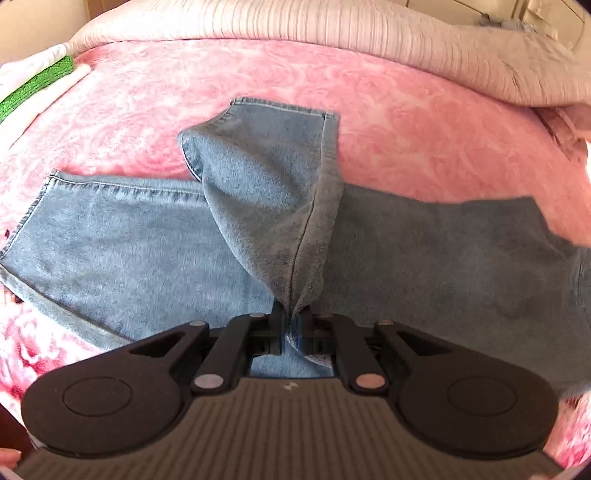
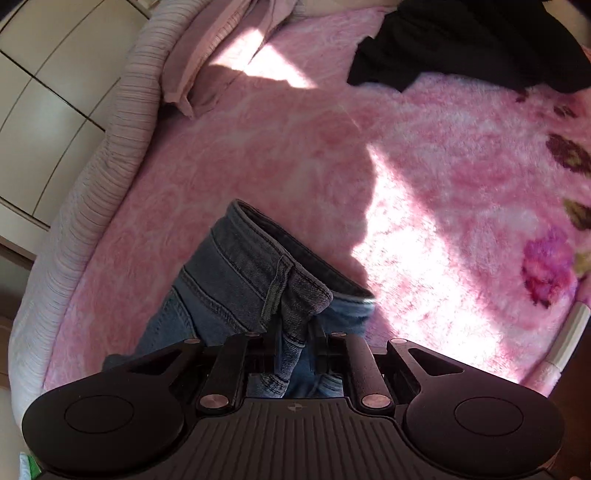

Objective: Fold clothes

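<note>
Light blue jeans (image 1: 122, 243) lie spread across a pink fluffy blanket (image 1: 258, 81). One trouser leg (image 1: 266, 177) is lifted and pulled toward me, its hem hanging free over the other leg. My left gripper (image 1: 291, 317) is shut on a pinch of that leg's seam. In the right wrist view the waistband (image 2: 266, 266) of the jeans, with a belt loop, is raised off the blanket, and my right gripper (image 2: 295, 332) is shut on the bunched denim just below it.
A ribbed pale quilt (image 1: 332, 26) borders the far side of the blanket. A green and white folded item (image 1: 33, 85) lies at the left. A black garment (image 2: 461, 40) rests at the top right of the right wrist view, and a pale pink garment (image 2: 207, 55) near the quilt.
</note>
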A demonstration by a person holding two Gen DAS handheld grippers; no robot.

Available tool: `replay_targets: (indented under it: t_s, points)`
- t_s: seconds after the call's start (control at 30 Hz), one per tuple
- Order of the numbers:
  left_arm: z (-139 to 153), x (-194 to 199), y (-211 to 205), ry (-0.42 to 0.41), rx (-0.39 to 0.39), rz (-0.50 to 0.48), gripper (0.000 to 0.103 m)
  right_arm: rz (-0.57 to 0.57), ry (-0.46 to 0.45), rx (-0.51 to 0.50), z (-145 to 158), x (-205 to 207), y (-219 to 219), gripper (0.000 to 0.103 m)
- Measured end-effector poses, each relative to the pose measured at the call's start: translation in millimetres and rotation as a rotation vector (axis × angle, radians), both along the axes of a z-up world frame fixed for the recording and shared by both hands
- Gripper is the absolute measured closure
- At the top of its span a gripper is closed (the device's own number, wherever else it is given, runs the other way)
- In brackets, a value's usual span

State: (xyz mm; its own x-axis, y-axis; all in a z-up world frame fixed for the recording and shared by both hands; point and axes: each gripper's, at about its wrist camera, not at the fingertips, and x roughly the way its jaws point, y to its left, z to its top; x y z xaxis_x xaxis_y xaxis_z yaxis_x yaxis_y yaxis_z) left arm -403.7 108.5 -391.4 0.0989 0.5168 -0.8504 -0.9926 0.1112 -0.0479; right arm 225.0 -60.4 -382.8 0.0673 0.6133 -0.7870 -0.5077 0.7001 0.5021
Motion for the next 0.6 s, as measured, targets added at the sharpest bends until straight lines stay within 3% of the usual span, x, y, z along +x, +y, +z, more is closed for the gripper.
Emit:
replay_targets:
  t_s: [0.1, 0.27, 0.33, 0.43, 0.5, 0.6]
  points:
    - [-13.1, 6.2, -0.6, 0.044, -0.017, -0.023, 0.097, 0.015, -0.023, -0.045, -12.5, -2.5, 4.2, 0.091]
    - [-27.0, 24.5, -4.0, 0.160, -0.004, -0.099, 0.095, 0.063, -0.096, -0.149, -8.1, -11.4, 20.3, 0.086]
    - [-19.8, 25.0, -5.9, 0.185, -0.016, -0.100, 0.090, 0.080, -0.180, -0.216, 8.8, -19.5, 25.1, 0.058]
    - [1.0, 17.6, -14.7, 0.159, 0.006, -0.062, 0.083, 0.090, -0.336, -0.305, 38.2, -35.1, 31.6, 0.057]
    - [12.7, 13.8, -21.0, 0.146, 0.036, -0.047, 0.078, 0.133, -0.413, -0.266, 52.7, -49.3, 35.8, 0.057]
    - [19.9, 10.9, -24.1, 0.135, 0.073, -0.045, 0.078, 0.259, -0.391, -0.208, 47.9, -68.8, 49.7, 0.057]
